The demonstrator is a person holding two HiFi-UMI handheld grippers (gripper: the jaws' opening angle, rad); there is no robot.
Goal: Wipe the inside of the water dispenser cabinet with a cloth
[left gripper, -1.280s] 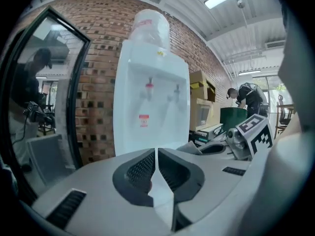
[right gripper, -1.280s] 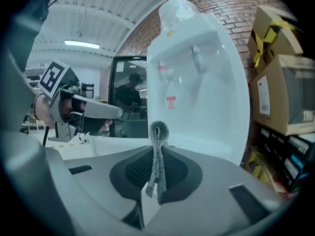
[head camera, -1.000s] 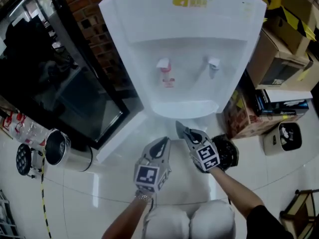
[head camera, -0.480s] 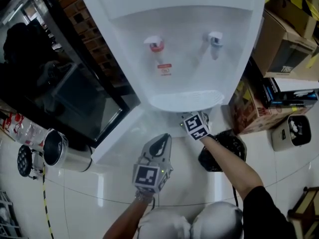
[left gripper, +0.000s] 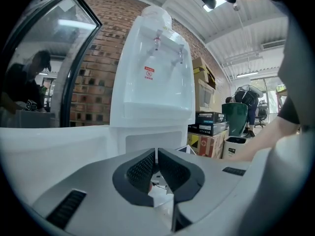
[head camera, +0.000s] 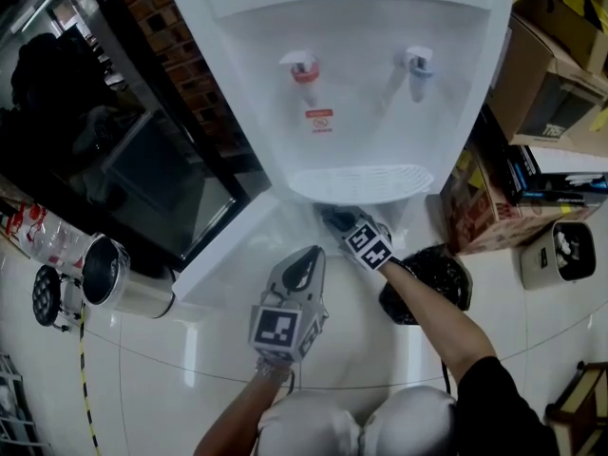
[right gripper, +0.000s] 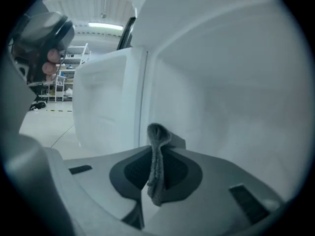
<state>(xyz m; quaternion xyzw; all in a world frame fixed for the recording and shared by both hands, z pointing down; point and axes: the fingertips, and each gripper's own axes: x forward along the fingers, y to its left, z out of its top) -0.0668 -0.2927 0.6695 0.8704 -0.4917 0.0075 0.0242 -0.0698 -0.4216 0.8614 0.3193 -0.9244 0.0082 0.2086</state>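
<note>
Right gripper [head camera: 334,224] has swung from beside the left one to the cabinet mouth under the drip tray [head camera: 361,183].
Nearest, left gripper [head camera: 304,262] hangs low over the floor, jaws together on nothing. Ahead of it, the right gripper's jaws pinch a folded grey cloth [right gripper: 157,168], its loop poking out in front. Beyond that, the white inner wall of the cabinet [right gripper: 221,92] sits close, open door [head camera: 228,255] to the left, water dispenser [head camera: 380,84] above. Judgement: approach done, cloth near the wall, wiping about to start.
</note>
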